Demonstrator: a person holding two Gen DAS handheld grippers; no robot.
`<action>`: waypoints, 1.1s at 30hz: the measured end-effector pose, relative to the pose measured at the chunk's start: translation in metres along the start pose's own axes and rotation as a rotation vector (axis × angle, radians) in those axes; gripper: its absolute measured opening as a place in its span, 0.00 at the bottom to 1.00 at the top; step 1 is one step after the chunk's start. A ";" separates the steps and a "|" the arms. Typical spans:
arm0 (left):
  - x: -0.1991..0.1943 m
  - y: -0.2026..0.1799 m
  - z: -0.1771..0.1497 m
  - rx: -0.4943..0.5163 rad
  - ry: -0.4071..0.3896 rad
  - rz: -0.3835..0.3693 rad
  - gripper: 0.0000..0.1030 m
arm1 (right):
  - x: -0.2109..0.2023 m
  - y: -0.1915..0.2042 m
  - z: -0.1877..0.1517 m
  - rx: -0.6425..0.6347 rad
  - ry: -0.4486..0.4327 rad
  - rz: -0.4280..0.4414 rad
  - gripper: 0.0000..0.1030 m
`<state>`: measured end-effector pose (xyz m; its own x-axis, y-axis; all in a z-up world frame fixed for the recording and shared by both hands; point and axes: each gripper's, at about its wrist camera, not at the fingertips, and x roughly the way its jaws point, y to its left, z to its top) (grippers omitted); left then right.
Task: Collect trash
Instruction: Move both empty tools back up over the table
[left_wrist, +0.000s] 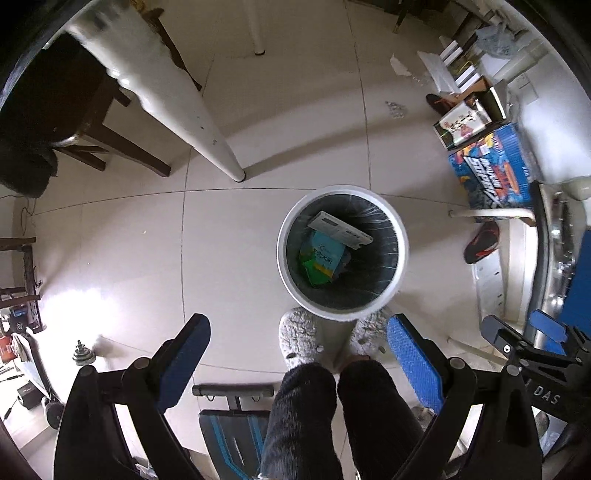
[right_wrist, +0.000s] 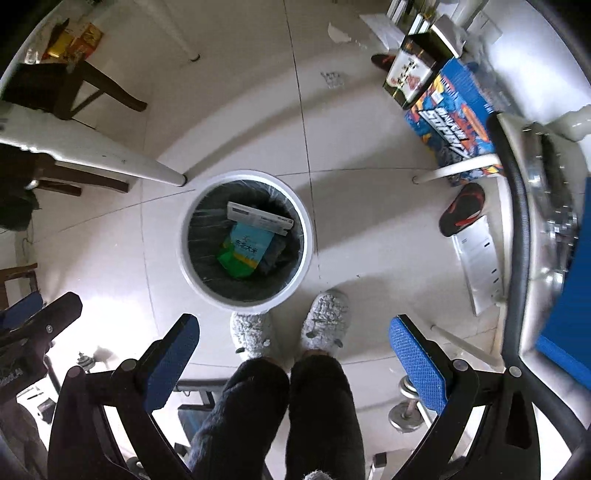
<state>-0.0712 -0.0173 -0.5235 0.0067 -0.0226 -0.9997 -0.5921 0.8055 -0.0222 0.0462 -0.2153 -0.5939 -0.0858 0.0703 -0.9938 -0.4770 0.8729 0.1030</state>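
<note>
White and round, the trash bin (left_wrist: 343, 254) stands on the tile floor (left_wrist: 129, 240), right in front of the person's fluffy grey slippers (right_wrist: 325, 321). It has a dark bag inside, so the trash stays in the bag and not on the bin. Down in the bag lie a long white box (left_wrist: 341, 230) and a green and blue packet (left_wrist: 321, 260) (the box rests on top of the packet, a bit slanted). That looks like trash that is already in its place.

Both tools point down at the floor from above, so the cameras can look into the bin. The left gripper (left_wrist: 295, 354) has its blue fingers (left_wrist: 412, 363) spread wide, and nothing is between them. The right gripper (right_wrist: 295, 354) is the same: its fingers (right_wrist: 415, 363) are wide apart and hold nothing. I think they are open like this so they are ready to grab the next piece.

More bits may need picking up. A torn white scrap (right_wrist: 338, 33) lies on the floor far from the bin, and a small crinkly clear bit (right_wrist: 332, 79) lies near it. Over by the wall stand a blue toy box (left_wrist: 491, 170) and a green printed box (left_wrist: 461, 123); these look stored there, not thrown away, but I cannot be sure. A red and black sandal (right_wrist: 463, 210) lies beside a white table leg.
</note>
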 end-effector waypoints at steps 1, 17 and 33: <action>-0.009 0.000 -0.003 -0.002 0.000 -0.005 0.95 | -0.014 0.001 -0.004 0.003 -0.004 0.005 1.00; -0.199 0.009 -0.023 0.056 -0.121 -0.036 0.95 | -0.237 0.026 -0.047 0.032 -0.076 0.079 1.00; -0.323 -0.008 0.121 -0.096 -0.468 0.012 1.00 | -0.381 -0.026 0.094 0.202 -0.325 0.185 1.00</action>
<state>0.0291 0.0554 -0.2017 0.3486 0.2734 -0.8965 -0.6661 0.7452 -0.0317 0.1740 -0.2194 -0.2215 0.1417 0.3548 -0.9241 -0.2954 0.9062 0.3026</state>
